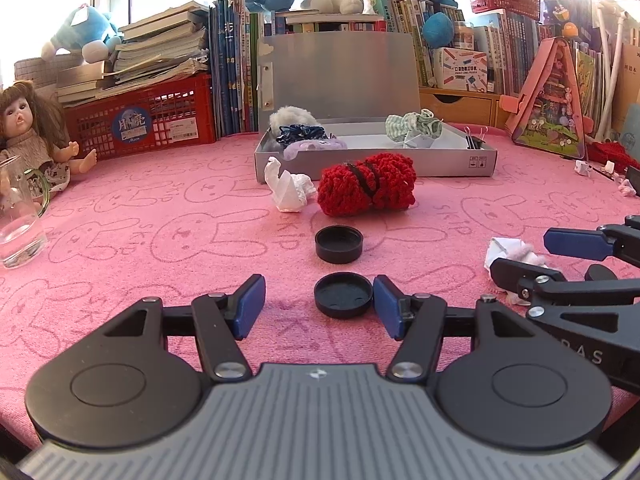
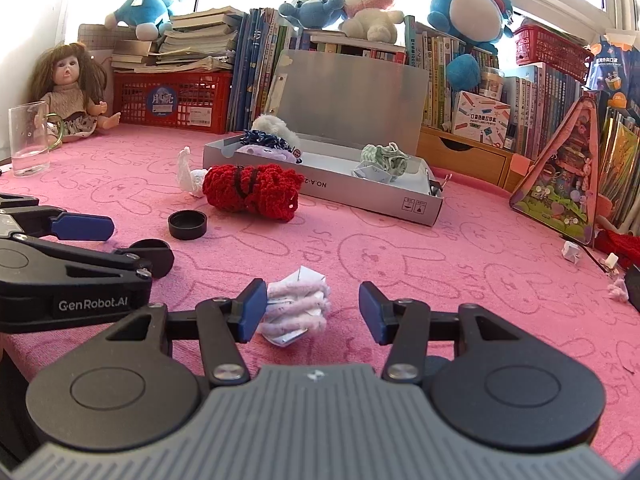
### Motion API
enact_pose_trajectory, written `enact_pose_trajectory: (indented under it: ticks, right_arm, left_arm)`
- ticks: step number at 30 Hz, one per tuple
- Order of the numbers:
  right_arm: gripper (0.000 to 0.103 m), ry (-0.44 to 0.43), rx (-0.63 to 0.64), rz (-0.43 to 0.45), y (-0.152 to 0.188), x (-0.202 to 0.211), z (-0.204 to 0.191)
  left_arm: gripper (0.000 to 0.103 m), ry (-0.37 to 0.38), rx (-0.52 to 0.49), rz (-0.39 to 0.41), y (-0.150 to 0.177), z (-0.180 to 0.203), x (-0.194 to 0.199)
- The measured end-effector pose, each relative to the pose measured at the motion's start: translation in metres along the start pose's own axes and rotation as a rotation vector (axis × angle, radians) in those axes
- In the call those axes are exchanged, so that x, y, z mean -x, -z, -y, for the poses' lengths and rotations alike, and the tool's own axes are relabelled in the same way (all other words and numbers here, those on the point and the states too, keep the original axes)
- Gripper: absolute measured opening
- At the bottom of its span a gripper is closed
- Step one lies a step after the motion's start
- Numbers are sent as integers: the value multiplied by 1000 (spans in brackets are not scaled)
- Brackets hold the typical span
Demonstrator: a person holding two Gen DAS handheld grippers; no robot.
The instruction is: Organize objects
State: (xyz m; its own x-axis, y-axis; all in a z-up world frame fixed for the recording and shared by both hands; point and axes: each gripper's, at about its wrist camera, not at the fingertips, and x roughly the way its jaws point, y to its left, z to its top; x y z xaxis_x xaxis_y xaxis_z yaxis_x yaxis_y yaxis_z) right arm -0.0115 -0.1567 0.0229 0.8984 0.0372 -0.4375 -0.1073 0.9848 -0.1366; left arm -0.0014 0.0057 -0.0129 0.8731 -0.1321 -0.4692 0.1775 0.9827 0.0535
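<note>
On the pink cloth point(image 1: 160, 208), the left gripper point(image 1: 319, 307) stands open with a black cap point(image 1: 343, 295) beside its right pad, while the right gripper point(image 2: 312, 310) gapes around a pale yarn bundle point(image 2: 296, 306), unclamped.

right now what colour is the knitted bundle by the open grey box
Red, with a black band around it; clearest in the right wrist view.
</note>
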Motion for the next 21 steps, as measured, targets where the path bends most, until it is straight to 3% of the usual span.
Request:
enact_pose_trajectory:
  ticks: [11, 13, 16, 17, 18, 21]
  right_arm:
    - [63, -19, 35, -1, 4, -3, -13]
    - [54, -31, 23, -7, 3, -4, -13]
    - [34, -53, 19, -11, 2, -3, -18]
    - [33, -45, 22, -6, 2, -3, -20]
    - [33, -42, 18, -3, 1, -2, -21]
    - [33, -70, -15, -14, 0, -3, -16]
  left_arm:
    - [65, 11, -12, 13, 2, 6, -1]
    - [62, 24, -10, 12, 2, 7, -1]
    - [50, 51, -10, 18, 3, 10, 1]
    - [39, 67, -8, 19, 4, 11, 2]
    - [36, 76, -3, 18, 3, 11, 2]
    - [36, 96, 16, 9, 2, 9, 2]
